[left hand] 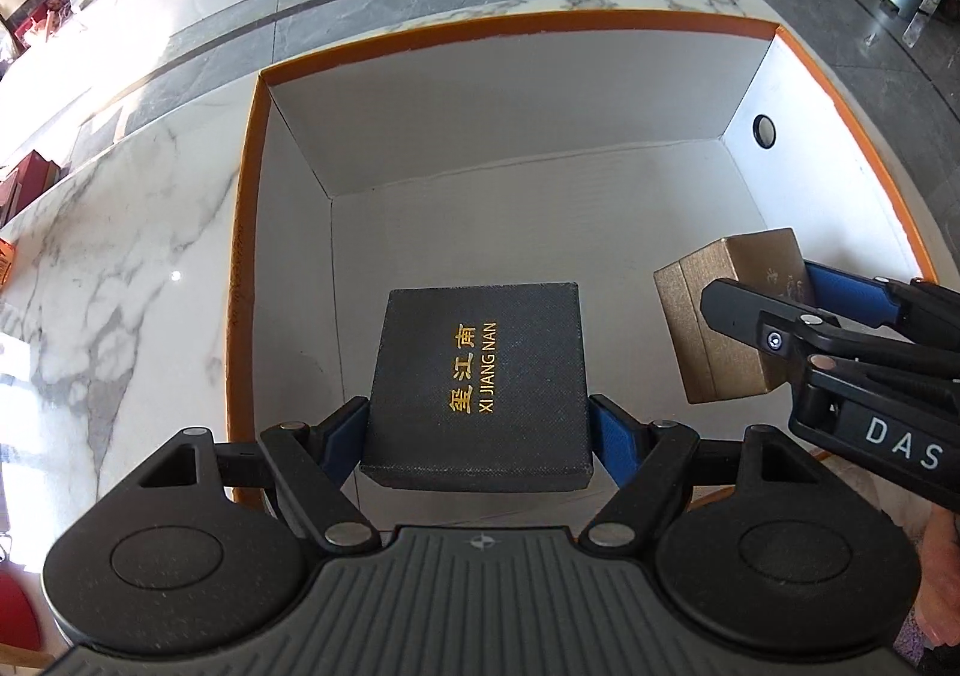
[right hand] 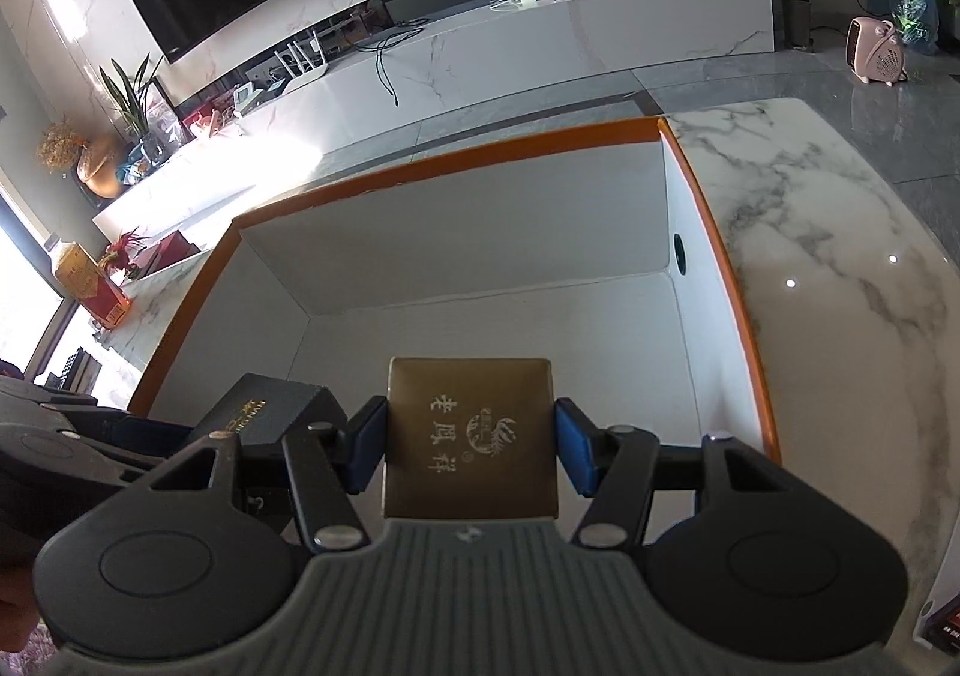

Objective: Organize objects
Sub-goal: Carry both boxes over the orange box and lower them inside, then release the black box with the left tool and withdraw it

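My left gripper (left hand: 480, 430) is shut on a black box (left hand: 480, 382) with gold lettering and holds it above the near part of a large open box with an orange rim (left hand: 249, 184) and white inside. My right gripper (right hand: 471, 445) is shut on a gold box (right hand: 471, 436) and holds it over the same open box. In the left wrist view the gold box (left hand: 714, 316) and the right gripper (left hand: 774, 292) show at the right. In the right wrist view the black box (right hand: 264, 412) shows at the lower left.
The orange-rimmed box (right hand: 714, 232) stands on a white marble table (right hand: 828, 256). Its right wall has a round hole (left hand: 764, 130). An orange carton (right hand: 90, 286) stands on the table's far left. A grey floor and a TV cabinet lie beyond.
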`<control>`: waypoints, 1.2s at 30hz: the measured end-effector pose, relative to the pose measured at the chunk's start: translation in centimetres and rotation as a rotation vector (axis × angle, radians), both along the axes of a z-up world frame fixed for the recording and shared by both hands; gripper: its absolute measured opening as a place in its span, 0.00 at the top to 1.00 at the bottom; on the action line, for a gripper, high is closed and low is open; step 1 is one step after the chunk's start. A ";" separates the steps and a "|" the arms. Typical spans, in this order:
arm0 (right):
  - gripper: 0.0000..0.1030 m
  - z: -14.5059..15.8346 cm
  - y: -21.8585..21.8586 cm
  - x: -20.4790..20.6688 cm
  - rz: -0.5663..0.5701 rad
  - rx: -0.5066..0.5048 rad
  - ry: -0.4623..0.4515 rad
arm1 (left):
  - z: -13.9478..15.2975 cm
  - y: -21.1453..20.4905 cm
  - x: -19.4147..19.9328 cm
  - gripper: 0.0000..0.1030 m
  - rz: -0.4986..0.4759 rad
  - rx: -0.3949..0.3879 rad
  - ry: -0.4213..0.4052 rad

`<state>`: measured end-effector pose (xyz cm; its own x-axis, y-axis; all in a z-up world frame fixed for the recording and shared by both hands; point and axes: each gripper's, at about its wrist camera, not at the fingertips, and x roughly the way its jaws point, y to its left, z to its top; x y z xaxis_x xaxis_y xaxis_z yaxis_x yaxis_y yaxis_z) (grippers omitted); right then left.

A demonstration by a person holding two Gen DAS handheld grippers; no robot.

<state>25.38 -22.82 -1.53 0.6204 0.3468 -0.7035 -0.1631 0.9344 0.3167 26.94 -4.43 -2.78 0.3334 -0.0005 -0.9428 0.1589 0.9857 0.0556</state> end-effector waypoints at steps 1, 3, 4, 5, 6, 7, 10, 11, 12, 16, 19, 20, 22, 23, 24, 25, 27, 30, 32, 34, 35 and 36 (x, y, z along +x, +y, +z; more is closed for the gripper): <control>0.41 -0.1 -0.1 -0.1 0.004 -0.001 0.002 | -0.2 0.1 0.0 0.13 0.002 0.004 0.006; 0.41 -0.2 -0.1 0.0 0.008 -0.002 0.007 | -0.4 0.2 -0.1 0.13 0.007 0.009 0.016; 0.41 -0.3 -0.1 0.0 0.010 -0.002 0.010 | -0.6 0.2 -0.1 0.12 0.011 0.010 0.021; 0.41 -0.4 0.0 0.0 0.011 -0.003 0.012 | -0.7 0.4 -0.1 0.12 0.016 0.007 0.029; 0.41 -0.5 0.0 -0.1 0.010 -0.004 0.013 | -0.8 0.6 -0.1 0.12 0.024 0.000 0.037; 0.41 -0.5 0.0 -0.1 0.010 -0.005 0.015 | -0.8 0.7 -0.1 0.12 0.028 -0.003 0.041; 0.41 -0.5 0.0 -0.2 0.007 -0.009 0.019 | -0.5 0.9 -0.1 0.12 0.021 -0.009 0.035; 0.41 -0.6 0.0 -0.2 0.005 -0.011 0.021 | -0.5 1.0 -0.2 0.11 0.018 -0.013 0.034; 0.41 -0.6 0.0 -0.1 0.005 -0.012 0.023 | -0.3 1.1 -0.2 0.12 0.017 -0.019 0.033; 0.41 -0.8 0.2 0.0 0.000 -0.016 0.032 | 0.5 2.0 -0.5 0.12 0.018 -0.049 0.025; 0.41 -0.9 0.3 0.1 -0.001 -0.017 0.044 | 1.4 2.9 -1.2 0.12 0.018 -0.078 0.001; 0.41 -0.9 0.2 0.1 0.000 -0.015 0.047 | 2.0 3.3 -1.5 0.12 0.018 -0.089 -0.012; 0.41 -0.9 0.4 0.1 0.005 -0.012 0.054 | 3.1 4.2 -2.1 0.12 0.021 -0.122 -0.043; 0.41 -0.9 0.5 0.1 0.008 -0.013 0.058 | 3.6 4.6 -2.3 0.12 0.023 -0.140 -0.059; 0.41 -0.8 0.7 0.1 0.012 -0.014 0.061 | 4.2 5.1 -2.6 0.14 0.027 -0.156 -0.077; 0.41 -0.8 0.9 0.2 0.017 -0.016 0.062 | 4.7 5.5 -2.8 0.16 0.030 -0.166 -0.092; 0.41 -0.7 1.4 0.3 0.030 -0.020 0.065 | 5.4 5.8 -3.0 0.20 0.009 -0.166 -0.110; 0.41 -0.5 2.4 0.3 0.049 -0.035 0.063 | 5.4 5.0 -2.9 0.22 -0.069 -0.104 -0.102; 0.41 -0.4 3.0 0.3 0.057 -0.048 0.059 | 4.8 3.6 -2.9 0.25 -0.147 -0.024 -0.117; 0.41 -0.3 3.4 0.4 0.067 -0.058 0.057 | 4.2 2.6 -2.9 0.32 -0.209 0.028 -0.117; 0.41 -0.3 3.5 0.4 0.070 -0.063 0.057 | 3.8 2.3 -2.8 0.35 -0.234 0.034 -0.107; 0.41 -0.3 3.6 0.4 0.072 -0.067 0.057 | 3.5 2.1 -2.6 0.39 -0.253 0.036 -0.094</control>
<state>25.83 -19.23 -1.79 0.5534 0.3402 -0.7602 -0.2143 0.9402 0.2648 24.33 -2.35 0.70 0.4128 -0.0616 -0.9087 0.3926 0.9123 0.1165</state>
